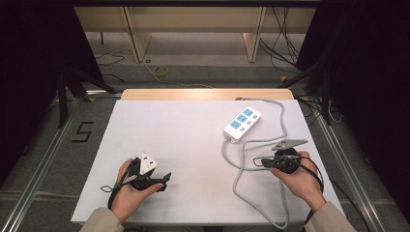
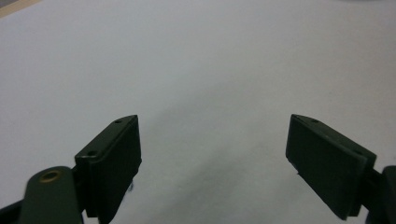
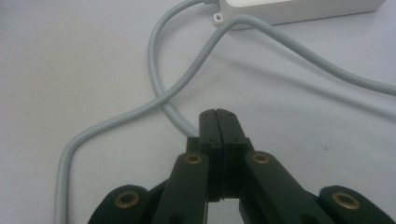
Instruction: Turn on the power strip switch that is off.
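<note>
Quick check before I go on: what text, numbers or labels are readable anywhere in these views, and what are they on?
"5": black mark on the floor left of the table.
Power strip: blue socket faces, any print too small to read.
Left gripper, right gripper, grey cable: no lettering visible.

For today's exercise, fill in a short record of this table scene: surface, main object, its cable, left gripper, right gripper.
Surface: white table
Main object: white power strip with blue sockets, far right part of the table
Cable: grey cable, looping and crossing itself near the right gripper
Left gripper: jaws wide apart, nothing between them
Right gripper: jaws shut together just above the cable
</note>
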The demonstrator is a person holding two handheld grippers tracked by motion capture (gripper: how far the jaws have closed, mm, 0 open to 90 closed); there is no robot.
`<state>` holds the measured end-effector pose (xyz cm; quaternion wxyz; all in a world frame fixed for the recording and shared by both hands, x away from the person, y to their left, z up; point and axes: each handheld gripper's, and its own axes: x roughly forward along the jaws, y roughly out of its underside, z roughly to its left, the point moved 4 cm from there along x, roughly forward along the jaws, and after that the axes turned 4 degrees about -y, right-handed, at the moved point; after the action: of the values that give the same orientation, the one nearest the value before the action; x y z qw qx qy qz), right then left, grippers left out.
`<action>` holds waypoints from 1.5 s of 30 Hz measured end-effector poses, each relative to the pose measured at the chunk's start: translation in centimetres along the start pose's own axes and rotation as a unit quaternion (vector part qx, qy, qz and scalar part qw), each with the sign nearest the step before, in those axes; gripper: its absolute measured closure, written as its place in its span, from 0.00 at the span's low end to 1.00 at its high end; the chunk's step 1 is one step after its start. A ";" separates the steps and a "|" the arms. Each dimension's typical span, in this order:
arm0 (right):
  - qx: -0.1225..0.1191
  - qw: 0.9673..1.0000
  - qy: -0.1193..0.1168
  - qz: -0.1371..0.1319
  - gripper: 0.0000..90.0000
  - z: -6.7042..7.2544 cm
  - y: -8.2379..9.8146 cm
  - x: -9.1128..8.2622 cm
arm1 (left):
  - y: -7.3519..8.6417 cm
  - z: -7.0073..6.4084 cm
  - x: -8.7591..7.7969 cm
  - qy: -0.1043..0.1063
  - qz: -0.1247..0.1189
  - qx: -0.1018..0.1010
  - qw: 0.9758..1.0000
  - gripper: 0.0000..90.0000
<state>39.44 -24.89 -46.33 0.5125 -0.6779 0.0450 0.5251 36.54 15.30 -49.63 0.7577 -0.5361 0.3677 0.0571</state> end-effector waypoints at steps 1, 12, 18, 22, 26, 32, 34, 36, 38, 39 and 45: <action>-0.002 1.000 0.001 0.001 1.00 -0.1 -0.2 0.0 | 0.0 0.0 0.0 -0.001 0.000 0.000 1.000 0.20; -0.004 1.000 0.011 0.016 1.00 -0.7 -1.9 0.0 | -0.2 0.0 0.1 -0.003 -0.005 0.000 1.000 0.20; -0.006 1.000 0.014 0.019 1.00 -0.8 -2.4 0.1 | -0.1 0.2 0.0 -0.007 -0.004 0.000 1.000 0.20; -0.005 1.000 0.015 0.024 1.00 -0.9 -2.8 0.2 | -0.1 0.2 0.0 -0.008 -0.003 0.000 1.000 0.20; -0.005 0.999 0.019 0.028 1.00 -1.2 -3.2 0.4 | -0.1 0.1 0.1 -0.007 -0.003 0.000 1.000 0.20; -0.006 0.999 0.024 0.031 1.00 -1.4 -3.7 0.5 | -0.1 0.2 0.0 -0.008 -0.004 0.000 1.000 0.20; -0.006 0.999 0.024 0.032 1.00 -1.4 -3.8 0.5 | -0.1 0.2 0.0 -0.008 -0.005 0.000 1.000 0.20; -0.007 0.999 0.026 0.033 1.00 -1.6 -4.0 0.6 | -0.1 0.3 0.0 -0.008 -0.004 0.000 1.000 0.20; -0.006 0.999 0.027 0.034 1.00 -1.7 -4.1 0.6 | -0.1 0.3 0.0 -0.009 -0.004 0.000 1.000 0.20; -0.006 0.999 0.028 0.035 1.00 -1.8 -4.3 0.7 | -0.1 0.3 0.0 -0.009 -0.003 0.001 1.000 0.20; -0.006 0.999 0.033 0.037 1.00 -2.2 -4.9 0.8 | -0.1 0.3 0.0 -0.010 -0.003 0.001 1.000 0.20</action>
<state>44.21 -23.81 -43.91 0.4867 -0.6960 0.0838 0.5212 36.70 15.52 -49.47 0.7620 -0.5361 0.3582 0.0599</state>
